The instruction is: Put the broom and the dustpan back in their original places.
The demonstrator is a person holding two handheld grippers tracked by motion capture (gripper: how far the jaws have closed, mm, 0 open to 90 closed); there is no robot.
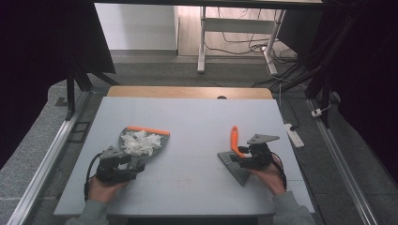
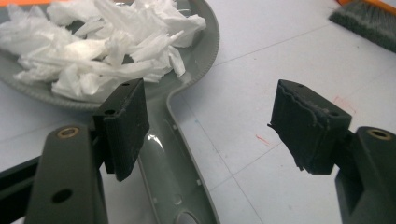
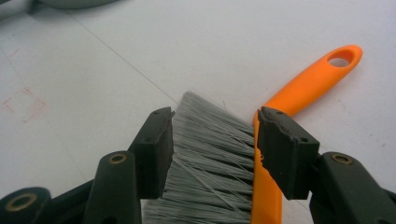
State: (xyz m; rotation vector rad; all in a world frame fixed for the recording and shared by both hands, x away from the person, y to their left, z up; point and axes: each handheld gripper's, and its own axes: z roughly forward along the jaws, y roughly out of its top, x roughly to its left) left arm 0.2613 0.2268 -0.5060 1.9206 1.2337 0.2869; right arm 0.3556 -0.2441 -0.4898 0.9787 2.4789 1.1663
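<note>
A grey dustpan [image 1: 158,138] with an orange front lip lies at the table's left, heaped with white paper shreds [image 1: 139,142]. My left gripper [image 1: 120,165] is at the pan's near end. In the left gripper view it [image 2: 210,116] stands open, with the dustpan handle [image 2: 175,163] running between the jaws, close to the left one, and the shreds [image 2: 102,42] just beyond. At the right lies a brush [image 1: 234,140] with an orange handle and grey bristles. My right gripper [image 1: 248,158] is shut on the brush head [image 3: 210,158], one jaw on the bristles and one on the orange spine [image 3: 266,196].
The pale grey table [image 1: 197,117] has a wooden strip [image 1: 187,92] along its far edge. A white power strip [image 1: 294,134] lies off the right edge, with cables and desk legs on the floor beyond. Metal rails run along both sides.
</note>
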